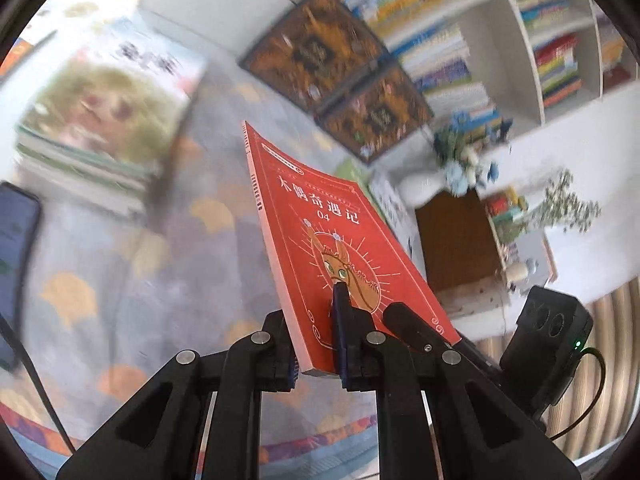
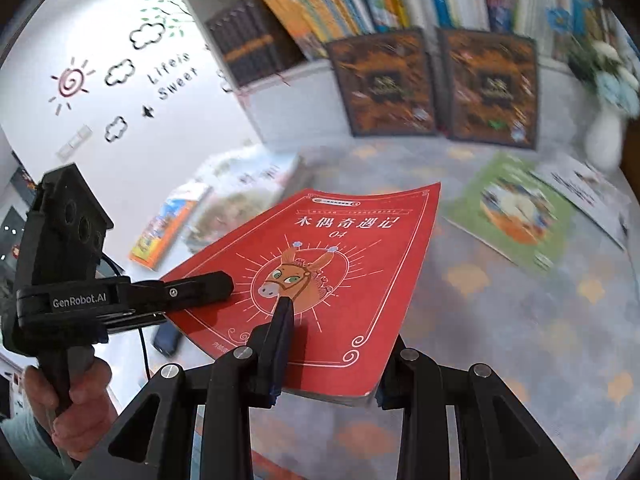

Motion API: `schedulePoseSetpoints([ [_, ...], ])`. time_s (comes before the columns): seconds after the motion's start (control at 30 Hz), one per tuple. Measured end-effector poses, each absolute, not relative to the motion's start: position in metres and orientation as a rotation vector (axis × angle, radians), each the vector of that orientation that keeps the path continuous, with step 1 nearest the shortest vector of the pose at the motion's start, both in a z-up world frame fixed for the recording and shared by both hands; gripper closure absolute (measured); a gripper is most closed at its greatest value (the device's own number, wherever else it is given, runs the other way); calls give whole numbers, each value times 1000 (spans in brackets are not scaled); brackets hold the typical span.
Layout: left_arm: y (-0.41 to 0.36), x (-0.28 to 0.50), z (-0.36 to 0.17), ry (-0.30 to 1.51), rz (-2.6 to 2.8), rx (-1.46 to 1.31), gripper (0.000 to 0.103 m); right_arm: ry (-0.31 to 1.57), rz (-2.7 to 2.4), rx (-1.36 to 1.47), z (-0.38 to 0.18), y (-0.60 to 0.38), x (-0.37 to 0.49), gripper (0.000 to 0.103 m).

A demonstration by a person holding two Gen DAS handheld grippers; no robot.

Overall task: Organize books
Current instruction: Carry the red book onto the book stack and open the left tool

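Patterned carpet (image 2: 520,300) and white bookshelves (image 1: 516,60) behind, and both tools are on it: left gripper (image 1: 316,344) and right gripper (image 2: 332,352) each clamped on the red book (image 2: 320,280), held up above the floor books

Left gripper (image 1: 316,340) and right gripper (image 2: 332,344) both clamped (2 fingers each), raised, converging.
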State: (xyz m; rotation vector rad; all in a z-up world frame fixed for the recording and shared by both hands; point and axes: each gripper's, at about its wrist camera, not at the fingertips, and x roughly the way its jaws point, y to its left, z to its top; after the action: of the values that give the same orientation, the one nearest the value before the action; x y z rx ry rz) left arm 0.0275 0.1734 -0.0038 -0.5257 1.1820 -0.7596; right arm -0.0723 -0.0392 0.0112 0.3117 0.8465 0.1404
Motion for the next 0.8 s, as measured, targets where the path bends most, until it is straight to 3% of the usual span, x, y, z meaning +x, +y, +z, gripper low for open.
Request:
schedulePoseSetpoints([
  [0.33, 284, 101, -32, 1166, -592, -568, 92, 859, 207, 288, -19, 76, 28, 72],
  [0.8, 318, 187, -78, 1194, -515, -631, 90, 945, 104, 384, -64, 113, 123, 70],
])
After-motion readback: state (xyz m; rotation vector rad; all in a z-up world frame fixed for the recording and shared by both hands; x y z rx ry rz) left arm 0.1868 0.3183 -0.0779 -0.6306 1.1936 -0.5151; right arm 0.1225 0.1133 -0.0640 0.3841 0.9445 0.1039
